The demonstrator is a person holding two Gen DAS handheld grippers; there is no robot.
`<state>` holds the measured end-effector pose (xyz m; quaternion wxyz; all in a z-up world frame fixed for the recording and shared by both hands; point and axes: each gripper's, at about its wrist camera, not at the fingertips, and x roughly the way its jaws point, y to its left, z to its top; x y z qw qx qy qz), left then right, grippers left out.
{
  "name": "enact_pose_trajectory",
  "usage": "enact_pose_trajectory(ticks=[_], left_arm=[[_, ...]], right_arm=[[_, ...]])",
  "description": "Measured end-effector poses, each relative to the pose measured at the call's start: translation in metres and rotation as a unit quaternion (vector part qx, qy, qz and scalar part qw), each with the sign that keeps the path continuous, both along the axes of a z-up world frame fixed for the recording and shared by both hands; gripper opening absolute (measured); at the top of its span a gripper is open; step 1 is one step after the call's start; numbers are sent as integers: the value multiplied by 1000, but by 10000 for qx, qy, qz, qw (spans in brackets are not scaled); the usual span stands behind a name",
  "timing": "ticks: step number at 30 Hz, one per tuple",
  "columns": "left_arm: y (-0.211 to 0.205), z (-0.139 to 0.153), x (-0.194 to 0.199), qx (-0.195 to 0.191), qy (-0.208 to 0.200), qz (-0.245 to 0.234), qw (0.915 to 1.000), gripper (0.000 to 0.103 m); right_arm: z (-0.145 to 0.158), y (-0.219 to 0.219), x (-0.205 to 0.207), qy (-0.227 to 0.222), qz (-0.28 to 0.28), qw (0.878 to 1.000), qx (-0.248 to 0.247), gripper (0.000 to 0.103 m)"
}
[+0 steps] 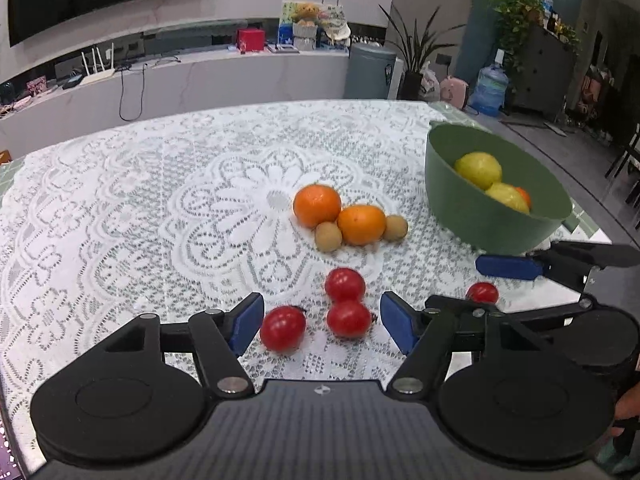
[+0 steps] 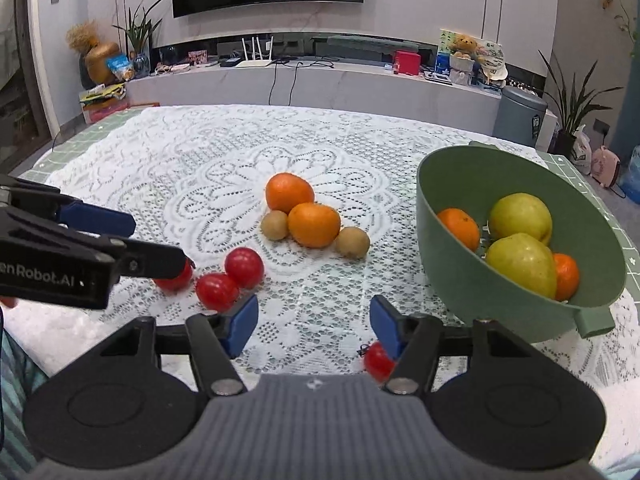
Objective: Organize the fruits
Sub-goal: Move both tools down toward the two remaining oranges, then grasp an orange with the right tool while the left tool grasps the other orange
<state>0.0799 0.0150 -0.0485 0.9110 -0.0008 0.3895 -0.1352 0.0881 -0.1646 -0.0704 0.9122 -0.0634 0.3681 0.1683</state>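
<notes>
Left wrist view: left gripper (image 1: 320,322) fingers wide apart, empty, around two tomatoes (image 1: 349,318) on bench (image 1: 120,208); stem ends rightward.

Right wrist view: right gripper (image 2: 313,326) fingers spread, empty; lone tomato (image 2: 377,361) behind right finger (image 2: 385,326); bowl (image 2: 460,276) right, tilted.

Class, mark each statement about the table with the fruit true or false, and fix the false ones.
1. The green bowl holds yellow fruit. True.
2. Two oranges lie on the tablecloth. True.
3. The bowl is empty. False: it also holds oranges.
4. The left tongs grip a tomato. False: they are open, the tomatoes lying loose between their fingers.
5. The right tongs hold a kiwi. False: they are open and empty.
</notes>
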Motion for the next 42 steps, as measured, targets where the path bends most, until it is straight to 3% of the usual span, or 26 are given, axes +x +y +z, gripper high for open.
enact_pose_trajectory(ticks=[12, 18, 31, 42], left_arm=[[-3, -19, 5, 117, 89, 2, 9999, 75], [0, -18, 15, 57, 38, 55, 10000, 72], [2, -4, 68, -362, -12, -49, 9993, 72], [0, -16, 108, -613, 280, -160, 9976, 66]], right_arm=[[-12, 2, 7, 40, 82, 9998, -170, 54], [-11, 7, 17, -22, 113, 9999, -117, 48], [-13, 24, 66, -223, 522, 9980, -263, 45], [-21, 39, 97, -223, 1119, 9910, -697, 43]])
